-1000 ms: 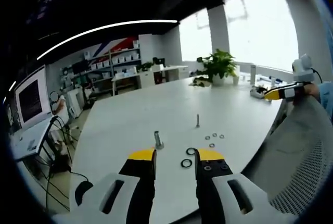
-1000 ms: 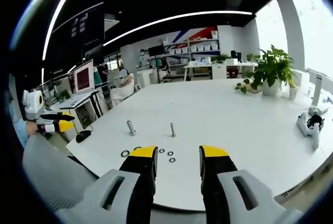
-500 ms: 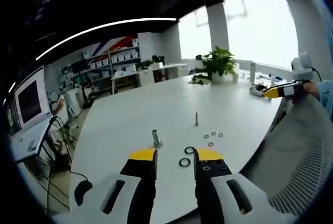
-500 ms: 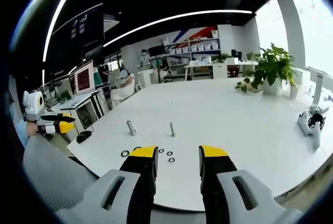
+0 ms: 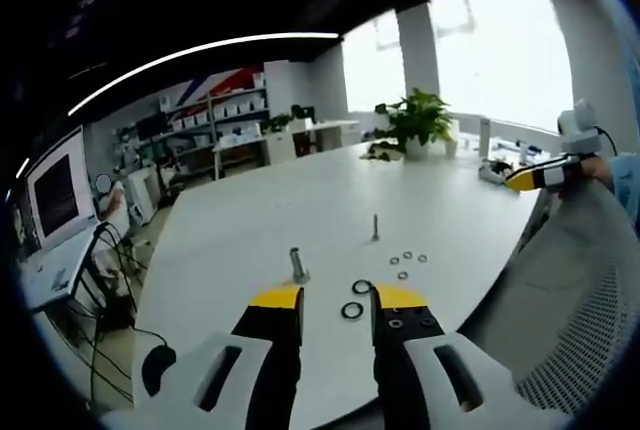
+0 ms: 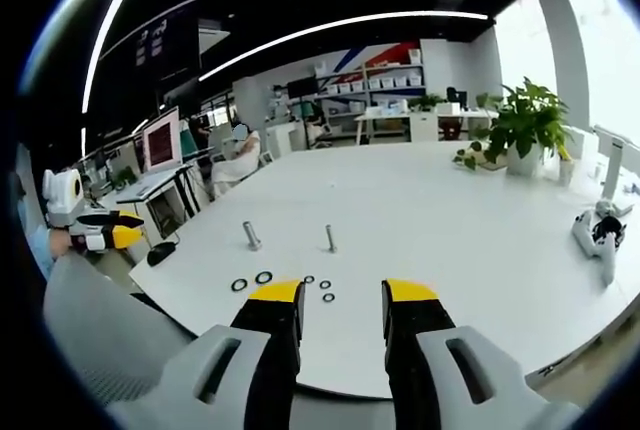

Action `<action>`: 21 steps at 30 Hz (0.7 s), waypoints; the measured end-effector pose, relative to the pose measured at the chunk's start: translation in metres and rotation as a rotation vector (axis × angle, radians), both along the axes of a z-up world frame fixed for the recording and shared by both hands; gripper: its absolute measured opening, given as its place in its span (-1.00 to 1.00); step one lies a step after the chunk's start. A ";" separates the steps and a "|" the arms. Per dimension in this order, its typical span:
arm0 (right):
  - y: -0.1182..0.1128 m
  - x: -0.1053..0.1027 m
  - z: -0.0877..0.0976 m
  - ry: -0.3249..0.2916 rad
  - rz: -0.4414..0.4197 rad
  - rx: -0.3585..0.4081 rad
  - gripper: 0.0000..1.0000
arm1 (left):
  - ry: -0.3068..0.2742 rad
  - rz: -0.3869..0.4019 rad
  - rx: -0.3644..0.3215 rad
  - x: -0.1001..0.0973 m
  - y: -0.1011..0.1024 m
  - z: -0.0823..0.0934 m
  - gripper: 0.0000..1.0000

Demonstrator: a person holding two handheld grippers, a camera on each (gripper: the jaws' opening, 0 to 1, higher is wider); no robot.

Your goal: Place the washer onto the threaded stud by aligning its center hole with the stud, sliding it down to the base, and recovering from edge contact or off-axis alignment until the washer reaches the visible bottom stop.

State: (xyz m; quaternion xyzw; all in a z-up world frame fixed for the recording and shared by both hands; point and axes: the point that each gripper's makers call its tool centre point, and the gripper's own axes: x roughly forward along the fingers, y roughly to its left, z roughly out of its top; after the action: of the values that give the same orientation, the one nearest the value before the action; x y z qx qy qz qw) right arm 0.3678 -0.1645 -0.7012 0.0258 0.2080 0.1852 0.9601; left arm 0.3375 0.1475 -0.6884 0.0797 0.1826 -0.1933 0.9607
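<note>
Your left gripper (image 5: 336,298) is parted about one washer wide and holds nothing; your right gripper (image 6: 341,293) is likewise parted and empty. Both hover above the near edge of the white table (image 6: 480,220). Two large washers (image 5: 352,310) lie just beyond the left jaws, with small washers (image 5: 405,262) farther right. The thick stud (image 5: 297,264) stands upright to the left, the thin stud (image 5: 375,227) farther off. The step in hand is the approach: next, lower onto a washer and grip its rim.
</note>
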 end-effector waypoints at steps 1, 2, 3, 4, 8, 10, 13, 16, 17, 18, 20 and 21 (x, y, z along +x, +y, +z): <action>0.000 -0.001 -0.001 0.008 0.004 -0.003 -0.34 | -0.002 -0.010 -0.005 -0.001 -0.002 0.001 -0.51; 0.001 -0.001 -0.002 0.011 0.009 -0.004 -0.35 | -0.005 -0.015 -0.009 -0.002 -0.003 0.001 -0.52; 0.002 -0.001 -0.002 0.013 0.016 -0.002 -0.35 | -0.012 -0.020 -0.014 -0.003 -0.004 0.003 -0.52; 0.003 -0.002 -0.002 0.015 0.019 -0.001 -0.35 | -0.024 -0.026 -0.022 -0.003 -0.005 0.005 -0.53; 0.002 -0.003 -0.007 0.040 0.018 -0.011 -0.34 | -0.037 -0.050 -0.061 -0.005 -0.009 0.008 -0.53; 0.002 -0.004 -0.010 0.057 0.022 -0.019 -0.34 | -0.034 -0.063 -0.061 -0.007 -0.011 0.008 -0.53; 0.002 -0.006 -0.013 0.074 0.029 -0.033 -0.34 | -0.050 -0.090 -0.078 -0.008 -0.015 0.011 -0.53; 0.002 -0.007 -0.016 0.091 0.033 -0.042 -0.33 | -0.030 -0.101 -0.094 -0.008 -0.016 0.008 -0.52; 0.002 -0.007 -0.016 0.094 0.035 -0.044 -0.33 | -0.022 -0.111 -0.098 -0.009 -0.018 0.007 -0.52; 0.002 -0.007 -0.017 0.097 0.038 -0.047 -0.33 | -0.022 -0.126 -0.105 -0.010 -0.020 0.007 -0.52; 0.003 -0.009 -0.019 0.109 0.045 -0.046 -0.35 | -0.040 -0.168 -0.148 -0.015 -0.027 0.012 -0.52; 0.004 -0.011 -0.021 0.121 0.057 -0.036 -0.35 | -0.038 -0.170 -0.167 -0.017 -0.028 0.013 -0.52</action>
State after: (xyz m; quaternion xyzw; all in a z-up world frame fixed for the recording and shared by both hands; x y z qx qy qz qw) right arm 0.3568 -0.1609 -0.7225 0.0138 0.2697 0.2069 0.9404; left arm 0.3206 0.1194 -0.6756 0.0185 0.1404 -0.2871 0.9474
